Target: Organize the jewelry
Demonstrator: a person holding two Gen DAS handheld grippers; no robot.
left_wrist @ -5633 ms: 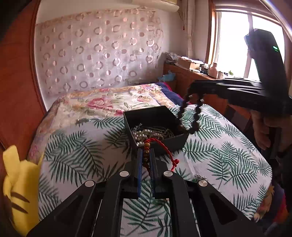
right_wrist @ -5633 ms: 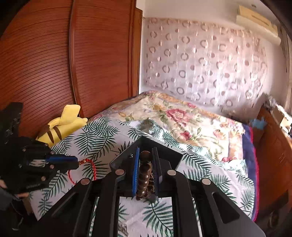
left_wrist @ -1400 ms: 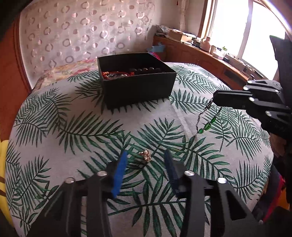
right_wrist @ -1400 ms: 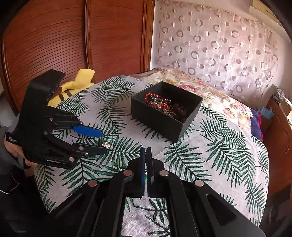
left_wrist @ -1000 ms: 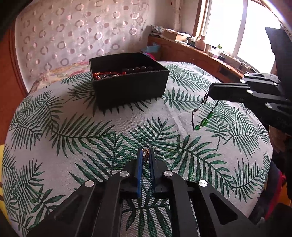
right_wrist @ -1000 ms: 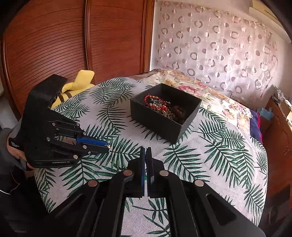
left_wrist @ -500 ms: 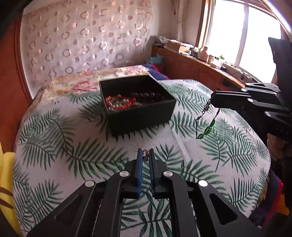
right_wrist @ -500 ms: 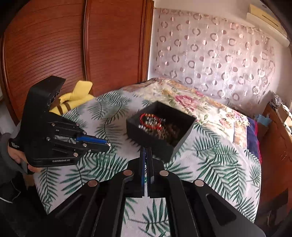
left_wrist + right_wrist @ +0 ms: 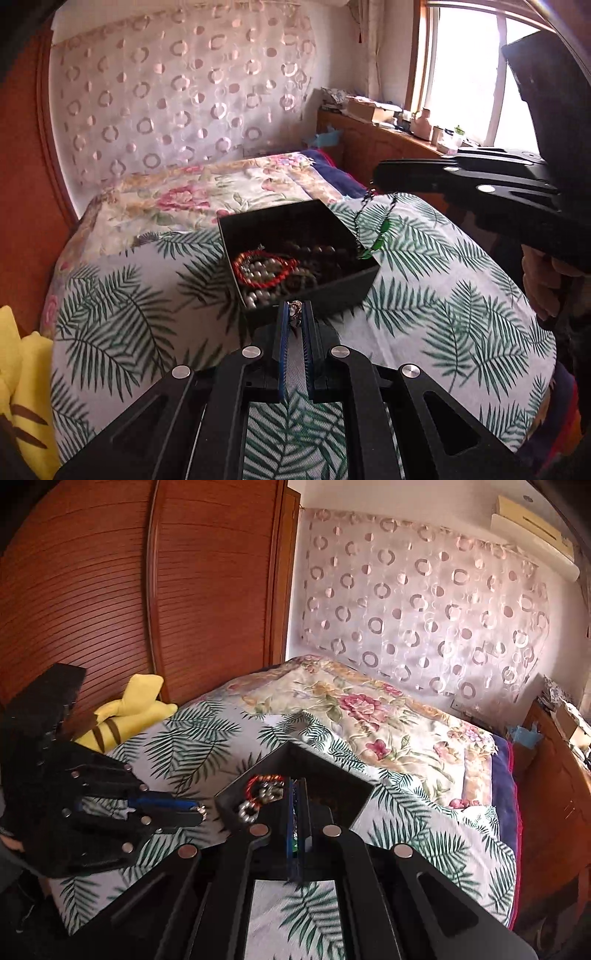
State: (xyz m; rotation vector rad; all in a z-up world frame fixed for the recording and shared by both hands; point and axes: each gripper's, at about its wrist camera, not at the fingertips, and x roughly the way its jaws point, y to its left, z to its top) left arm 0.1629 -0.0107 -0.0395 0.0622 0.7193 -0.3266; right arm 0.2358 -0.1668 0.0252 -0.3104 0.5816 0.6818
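Observation:
A black open box (image 9: 334, 288) sits on the palm-leaf bedspread, holding a red bead bracelet (image 9: 264, 266), pearls and dark beads. My left gripper (image 9: 294, 314) is shut on a small gold and pearl trinket (image 9: 295, 312), just before the box's near wall. My right gripper (image 9: 373, 176) is shut on a dark chain with green stones (image 9: 373, 236), which hangs over the box's right rim. In the right wrist view the box (image 9: 332, 786) lies under my right gripper (image 9: 297, 786), and the left gripper (image 9: 201, 812) holds the trinket beside it.
A yellow plush toy (image 9: 127, 716) lies at the bed's left edge by the wooden wardrobe (image 9: 147, 590). A floral quilt (image 9: 207, 192) covers the far bed. A wooden sideboard (image 9: 388, 147) with clutter stands under the window at the right.
Both grippers have risen and moved toward the box. The left one shut on the trinket and lifted it off the bedspread. The chain now hangs over the box's rim.

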